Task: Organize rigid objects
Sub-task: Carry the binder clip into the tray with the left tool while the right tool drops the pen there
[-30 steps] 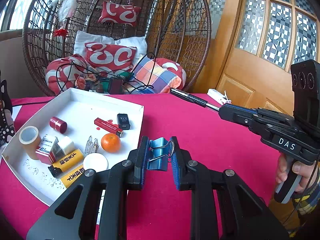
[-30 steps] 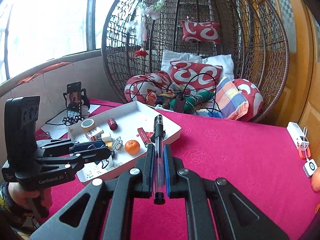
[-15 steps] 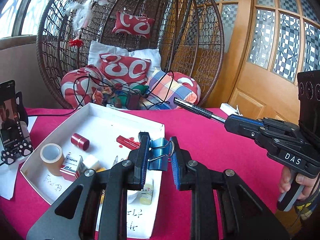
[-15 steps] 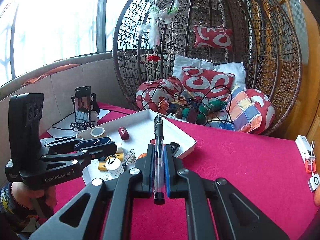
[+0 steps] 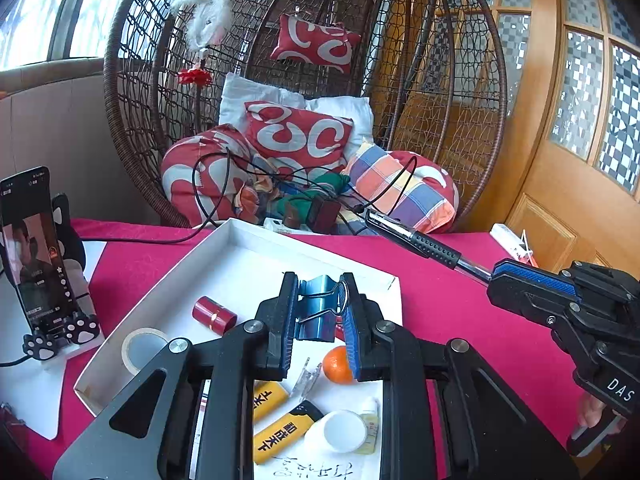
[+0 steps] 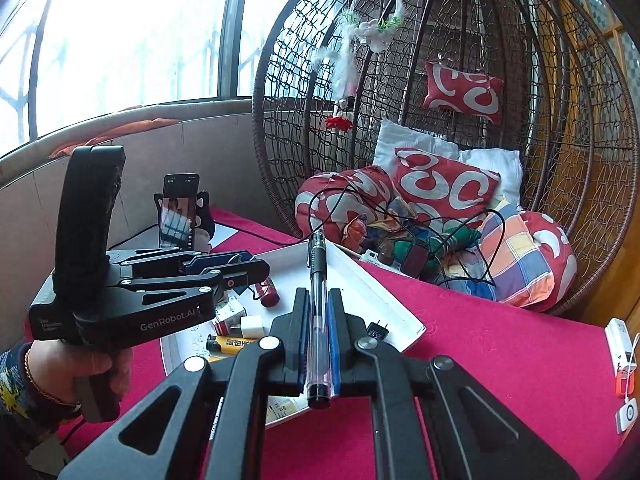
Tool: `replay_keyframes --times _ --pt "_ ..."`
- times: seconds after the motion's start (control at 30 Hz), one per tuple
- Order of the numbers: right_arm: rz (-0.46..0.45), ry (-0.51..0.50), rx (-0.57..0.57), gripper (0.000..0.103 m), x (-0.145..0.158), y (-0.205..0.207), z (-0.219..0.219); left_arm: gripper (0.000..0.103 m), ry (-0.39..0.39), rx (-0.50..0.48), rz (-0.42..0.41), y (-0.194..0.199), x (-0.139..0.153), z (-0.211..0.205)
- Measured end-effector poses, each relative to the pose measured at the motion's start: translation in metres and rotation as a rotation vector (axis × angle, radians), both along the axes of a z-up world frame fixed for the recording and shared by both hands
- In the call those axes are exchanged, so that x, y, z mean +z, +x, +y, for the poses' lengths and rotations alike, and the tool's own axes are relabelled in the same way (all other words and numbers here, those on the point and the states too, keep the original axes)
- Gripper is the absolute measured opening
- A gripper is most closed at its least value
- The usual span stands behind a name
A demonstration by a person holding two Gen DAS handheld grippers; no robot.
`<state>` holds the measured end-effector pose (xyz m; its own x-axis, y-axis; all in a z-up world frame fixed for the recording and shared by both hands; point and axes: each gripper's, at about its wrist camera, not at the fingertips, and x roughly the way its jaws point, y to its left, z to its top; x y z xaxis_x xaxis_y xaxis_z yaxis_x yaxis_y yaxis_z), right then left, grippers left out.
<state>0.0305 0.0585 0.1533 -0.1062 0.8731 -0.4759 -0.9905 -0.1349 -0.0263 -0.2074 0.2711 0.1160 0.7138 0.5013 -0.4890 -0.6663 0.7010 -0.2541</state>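
Note:
My left gripper [image 5: 319, 312] is shut on a blue binder clip [image 5: 318, 312] and holds it above the white tray [image 5: 240, 248]. The tray holds a red cylinder [image 5: 214, 315], a tape roll [image 5: 142, 348], an orange [image 5: 336, 364], yellow lighters [image 5: 282, 432] and a white cap [image 5: 340, 432]. My right gripper [image 6: 318, 320] is shut on a black pen [image 6: 318, 280] that points forward over the tray's near corner [image 6: 400, 316]. The right gripper also shows at the right of the left wrist view [image 5: 532, 284], with the pen [image 5: 416, 240] beside the tray's right edge.
A phone on a paw stand [image 5: 36, 256] stands left of the tray on the red tablecloth [image 5: 460, 312]. A wicker egg chair with cushions and cables [image 5: 312, 152] sits behind the table. White chargers [image 6: 624, 360] lie at the table's right edge.
Both grippers have moved forward and left; the left one with the clip now hangs over the tray, and the pen tip has come over the tray's corner.

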Motion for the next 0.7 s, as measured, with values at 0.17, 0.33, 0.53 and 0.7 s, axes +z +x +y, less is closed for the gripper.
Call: replay_keyframes --times 0.17,0.33,0.53,0.7 --pt "-0.002 -0.018 -0.003 0.007 -0.008 -0.004 0.023 0.02 0.002 0.027 0.045 0.011 -0.005 0.018" --pt "0.065 -0.073 -0.018 0.007 -0.023 0.0 0.049 0.02 -0.052 0.063 0.074 0.016 -0.021 0.04" --pt "0.108 -0.135 -0.042 0.007 -0.047 0.003 0.074 0.02 -0.096 0.082 0.073 0.011 -0.035 0.051" --pt "0.146 -0.173 -0.059 0.007 -0.067 0.003 0.087 0.02 -0.116 0.094 0.072 0.013 -0.041 0.059"
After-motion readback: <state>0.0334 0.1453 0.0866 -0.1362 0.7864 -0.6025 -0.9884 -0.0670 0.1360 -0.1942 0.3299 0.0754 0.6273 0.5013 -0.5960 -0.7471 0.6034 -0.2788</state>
